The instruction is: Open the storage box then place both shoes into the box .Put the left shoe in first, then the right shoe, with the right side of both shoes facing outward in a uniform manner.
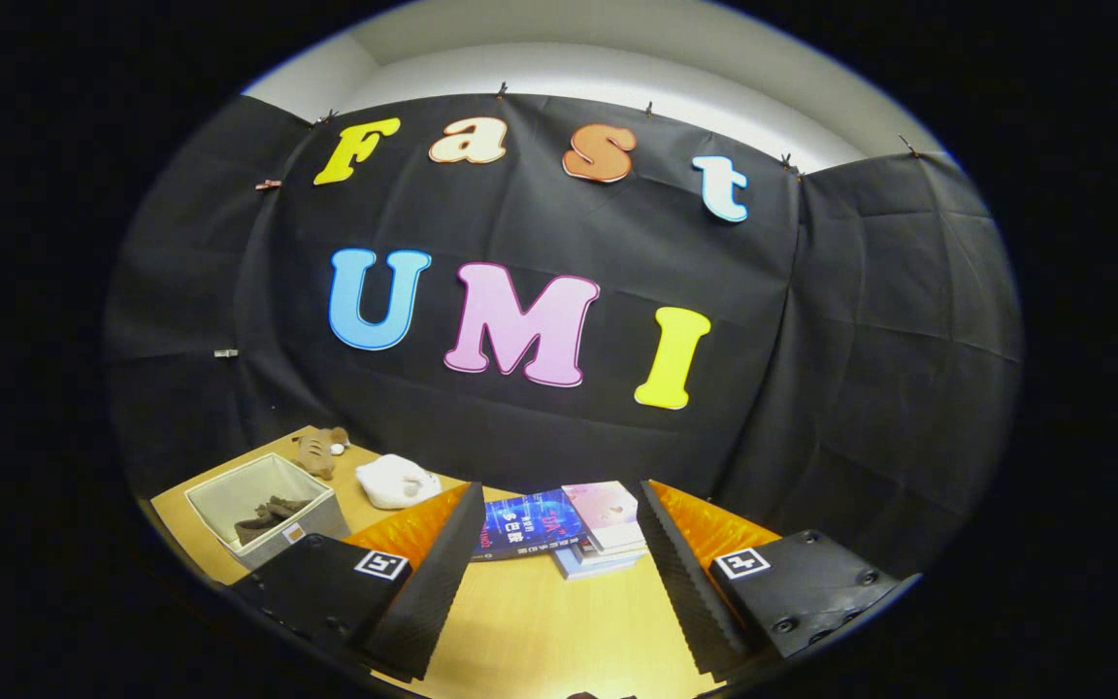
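The storage box [263, 510] stands on the table [540, 631], off to the left beyond the gripper [551, 582], its top open and something dark lying inside; whether that is a shoe is hard to tell. The gripper's fingers are spread wide with nothing between them, hovering above bare table, probably held back to survey the scene. A stack of books [569, 534] lies just ahead between the fingers. A white lump [396, 481] and a brown soft toy [321, 449] sit behind the box; neither is clear enough to name.
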Motion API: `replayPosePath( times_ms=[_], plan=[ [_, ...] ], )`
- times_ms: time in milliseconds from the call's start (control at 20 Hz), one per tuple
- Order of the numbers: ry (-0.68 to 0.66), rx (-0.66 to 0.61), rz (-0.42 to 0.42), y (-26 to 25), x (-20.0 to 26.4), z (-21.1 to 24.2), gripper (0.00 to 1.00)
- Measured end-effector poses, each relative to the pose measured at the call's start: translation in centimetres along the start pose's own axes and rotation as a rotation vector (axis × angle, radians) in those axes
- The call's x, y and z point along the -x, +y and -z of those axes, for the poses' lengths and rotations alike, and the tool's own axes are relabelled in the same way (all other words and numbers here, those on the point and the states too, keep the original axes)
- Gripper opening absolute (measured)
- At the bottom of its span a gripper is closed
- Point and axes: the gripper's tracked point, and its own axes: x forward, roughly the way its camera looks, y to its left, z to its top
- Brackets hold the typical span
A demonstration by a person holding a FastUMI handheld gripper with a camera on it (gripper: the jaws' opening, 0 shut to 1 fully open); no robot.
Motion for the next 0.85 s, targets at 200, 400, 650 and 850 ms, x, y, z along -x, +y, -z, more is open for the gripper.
replayPosePath(
  times_ms=[200,400,650,850],
  plan=[
    [-0.027,0.007,0.023,-2.2,0.3,0.3,0.98],
    [-0.021,0.007,0.021,-2.8,0.2,0.7,0.98],
    [-0.018,0.003,0.015,-3.2,-0.4,1.0,0.98],
    [-0.029,0.004,0.019,-3.3,-0.4,1.1,0.98]
  ],
)
